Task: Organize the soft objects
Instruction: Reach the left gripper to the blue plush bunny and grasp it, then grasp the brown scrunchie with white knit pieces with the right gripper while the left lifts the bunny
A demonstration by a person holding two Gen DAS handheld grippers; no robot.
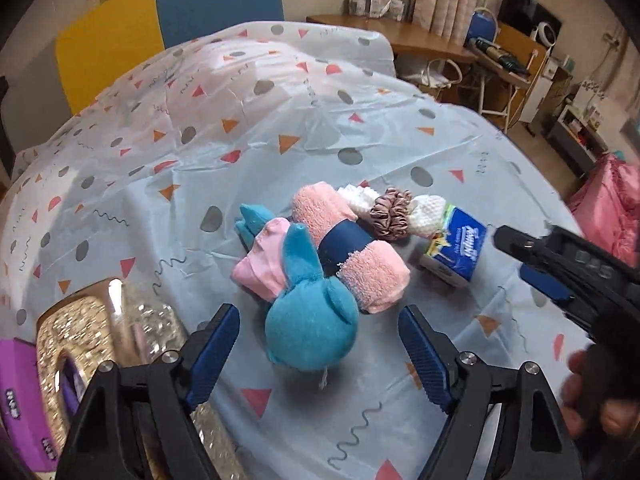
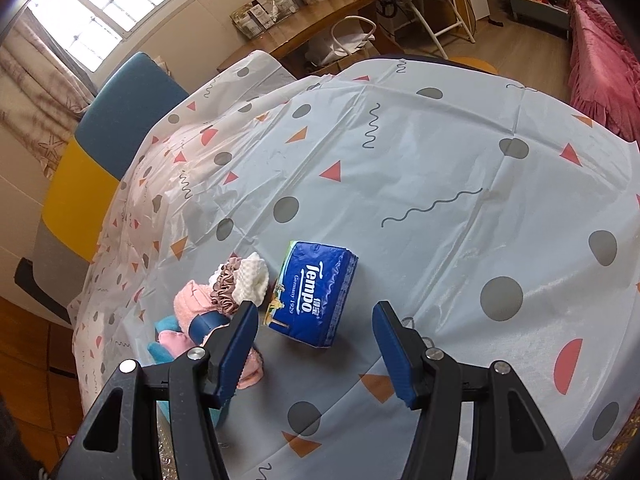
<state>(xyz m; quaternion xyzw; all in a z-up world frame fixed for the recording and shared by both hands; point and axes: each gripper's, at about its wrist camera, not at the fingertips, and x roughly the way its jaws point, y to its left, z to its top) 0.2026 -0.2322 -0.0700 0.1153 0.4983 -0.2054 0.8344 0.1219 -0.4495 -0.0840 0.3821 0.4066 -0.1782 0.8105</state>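
A: Where's the blue plush toy [image 1: 310, 320]?

B: On the worktop [image 1: 360, 128], just ahead of the left claw [image 1: 320, 356], whose jaws stand apart, empty. Its long axis runs away toward the far left.

A: And the right claw [image 2: 316, 344]?

B: Also spread wide, empty, with the tissue pack [image 2: 314, 294] just ahead; probably each arm takes its nearer item.

A home: pink bed [image 2: 600, 64], curtained window [image 2: 92, 8], wooden desk [image 1: 404, 36].

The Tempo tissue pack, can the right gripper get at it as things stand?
Probably yes. The right gripper is open with the tissue pack just ahead between its fingers, bare tablecloth around its right side; only the scrunchie lies close on the left.
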